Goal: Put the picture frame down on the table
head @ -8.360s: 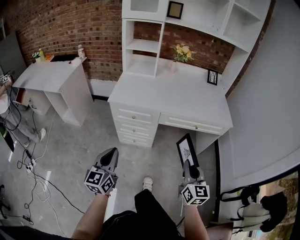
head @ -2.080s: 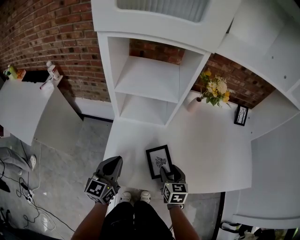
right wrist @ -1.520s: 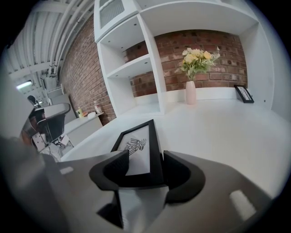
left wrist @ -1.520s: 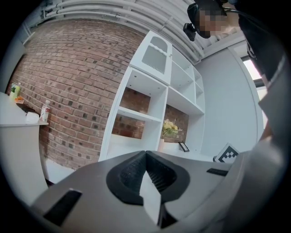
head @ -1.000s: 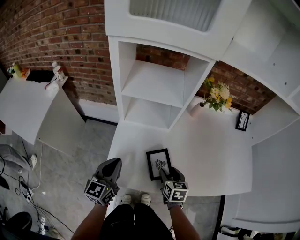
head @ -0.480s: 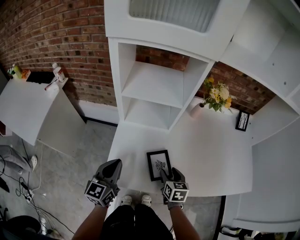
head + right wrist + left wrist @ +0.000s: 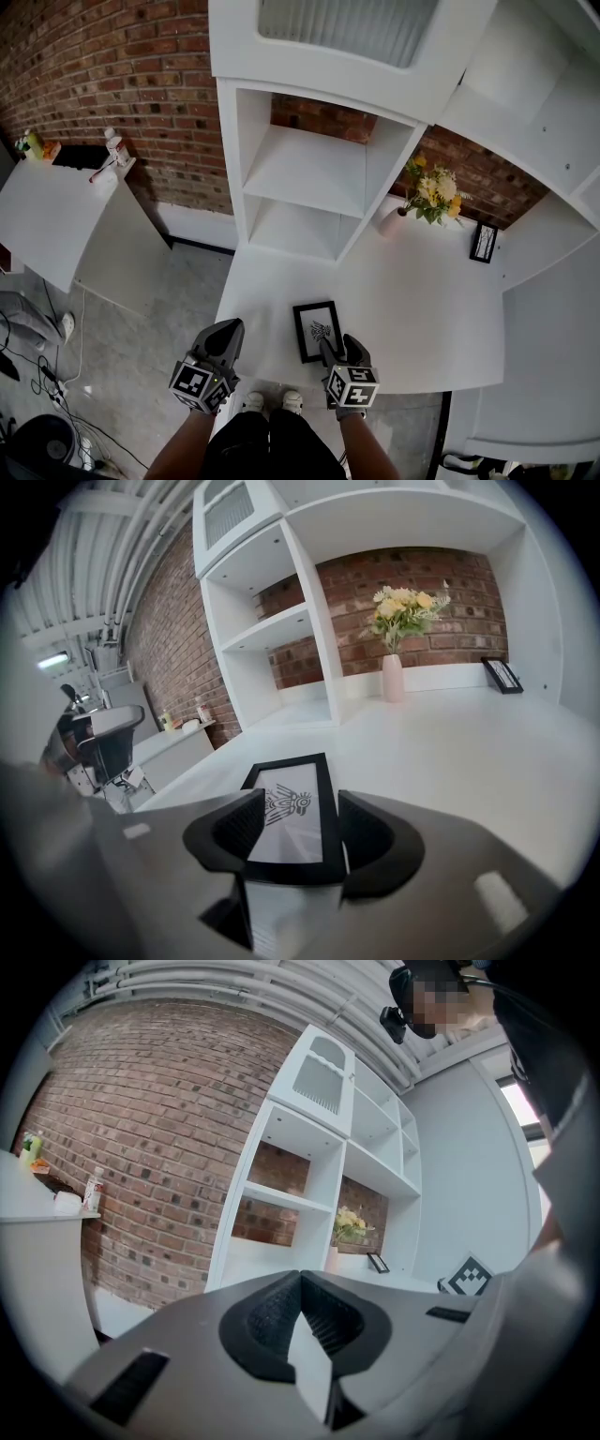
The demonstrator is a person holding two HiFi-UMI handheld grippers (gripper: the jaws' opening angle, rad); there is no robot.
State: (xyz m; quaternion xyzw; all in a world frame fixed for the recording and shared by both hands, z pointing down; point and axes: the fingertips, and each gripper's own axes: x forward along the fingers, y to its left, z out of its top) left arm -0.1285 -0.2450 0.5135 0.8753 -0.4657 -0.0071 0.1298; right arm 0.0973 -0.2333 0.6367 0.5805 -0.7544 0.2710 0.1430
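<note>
Hovering off the white table's [image 7: 422, 309] front left corner, over the grey floor, the left gripper [image 7: 225, 330] has its jaws pressed together, the ribbed pads meeting at the tips in the left gripper view [image 7: 300, 1283]. To its right, and just ahead of the right gripper [image 7: 337, 345], the picture frame [image 7: 317, 330] lies flat on the table near the front edge, black-bordered with a small dark bird-like drawing on white. The right gripper's jaws are spread. In the right gripper view [image 7: 300, 832] the frame [image 7: 291, 813] runs straight away from the gripper, its near short end showing in the gap between the two pads. Whether either pad touches the frame's edge cannot be made out. Well beyond that gripper and to its right, a pale pink vase [image 7: 389, 220] of yellow and white flowers stands by the brick back wall. Further right, a second small black frame [image 7: 484, 242] leans upright.
</note>
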